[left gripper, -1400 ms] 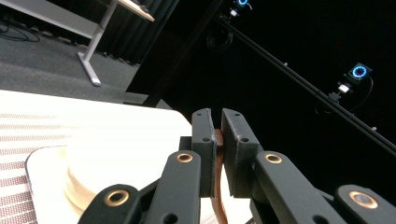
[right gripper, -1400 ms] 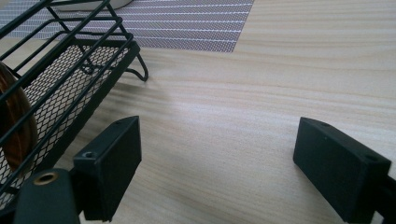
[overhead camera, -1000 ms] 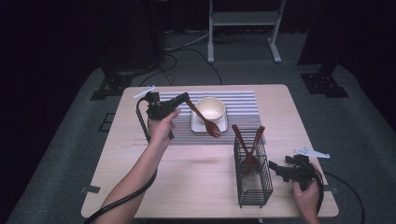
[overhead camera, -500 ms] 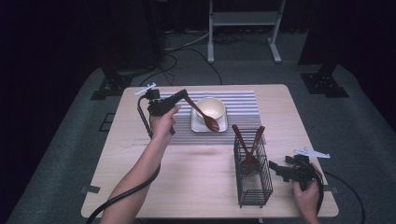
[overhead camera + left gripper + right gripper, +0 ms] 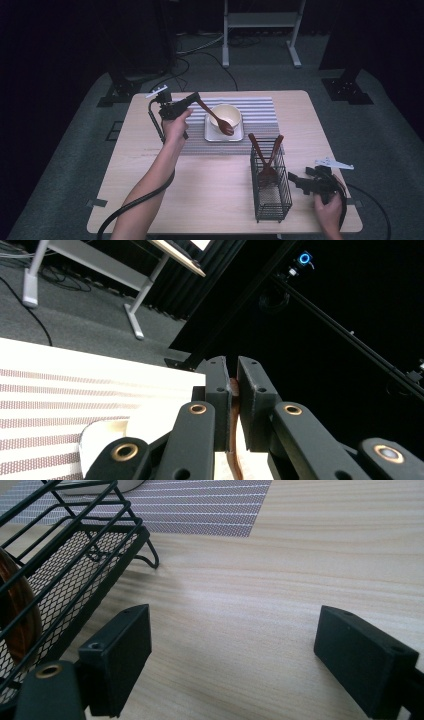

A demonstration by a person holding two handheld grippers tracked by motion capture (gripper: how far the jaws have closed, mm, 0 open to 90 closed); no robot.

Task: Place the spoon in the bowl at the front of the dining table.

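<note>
While the left gripper clamps the brown spoon by its handle end, jaws pinched tight on it, the spoon slants down to the right w/ its bowl end over the cream bowl. Compared w/ a sec ago the spoon has swung further over the bowl: its tip was at the bowl's near-right edge, now it sits just inside the near rim; can't tell if it touches. In the left gripper view the handle runs up between the two black pads, striped mat below.

Bowl sits on a pale square tray, itself on the striped placemat at the far-centre of the wooden table.

Right of centre, the black wire basket stands upright, holding two more brown utensils w/ handles crossing above its rim. No change there.

Far right, the right gripper rests low near the table's near-right corner, just beside the basket, jaws wide apart & empty; hasn't moved. In the right gripper view the basket's mesh wall is at left, bare wood between the pads.
</note>
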